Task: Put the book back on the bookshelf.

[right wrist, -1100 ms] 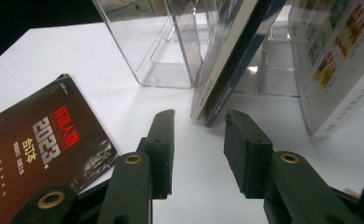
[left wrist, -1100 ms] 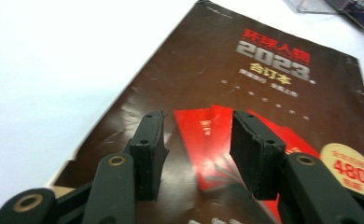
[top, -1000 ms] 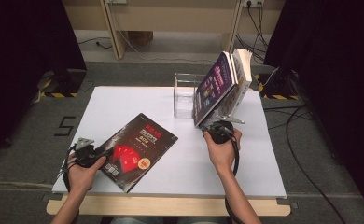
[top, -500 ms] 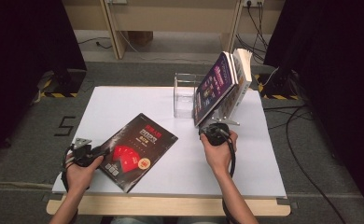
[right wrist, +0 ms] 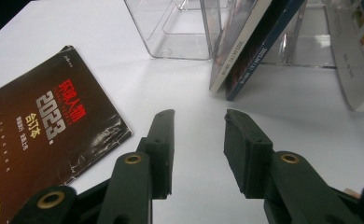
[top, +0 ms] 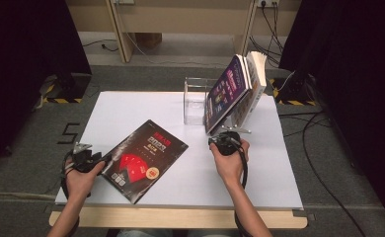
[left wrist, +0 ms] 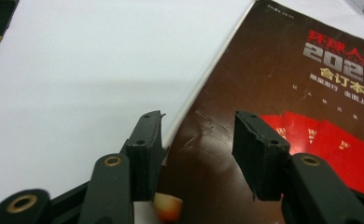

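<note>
The dark magazine (top: 145,159) lies flat on the white tabletop (top: 131,106), cover up, turned at an angle, with its near left edge at the left gripper (top: 84,159). In the left gripper view that gripper (left wrist: 196,149) has its fingers (left wrist: 257,151) parted, one to each side of the magazine's (left wrist: 283,107) pale spine edge, one over the bare tabletop and the other above the cover; nothing is pinched between them yet. Compared with a second ago, little has shifted on this side: the magazine rests in the same place and the left hand has stayed put beside it. The right gripper (top: 224,142) has eased slightly leftward below the leaning books (top: 230,94) in the clear stand (top: 196,98), and in the right gripper view its fingers (right wrist: 159,149) stand about half open over bare tabletop, holding nothing, pointed toward the foot of the books (right wrist: 245,51). Judging from this, the pick-up of the magazine has not begun; the left gripper seems lined up to close on the spine edge, while the right waits near the stand, perhaps to steady the books when the magazine is added.
</note>
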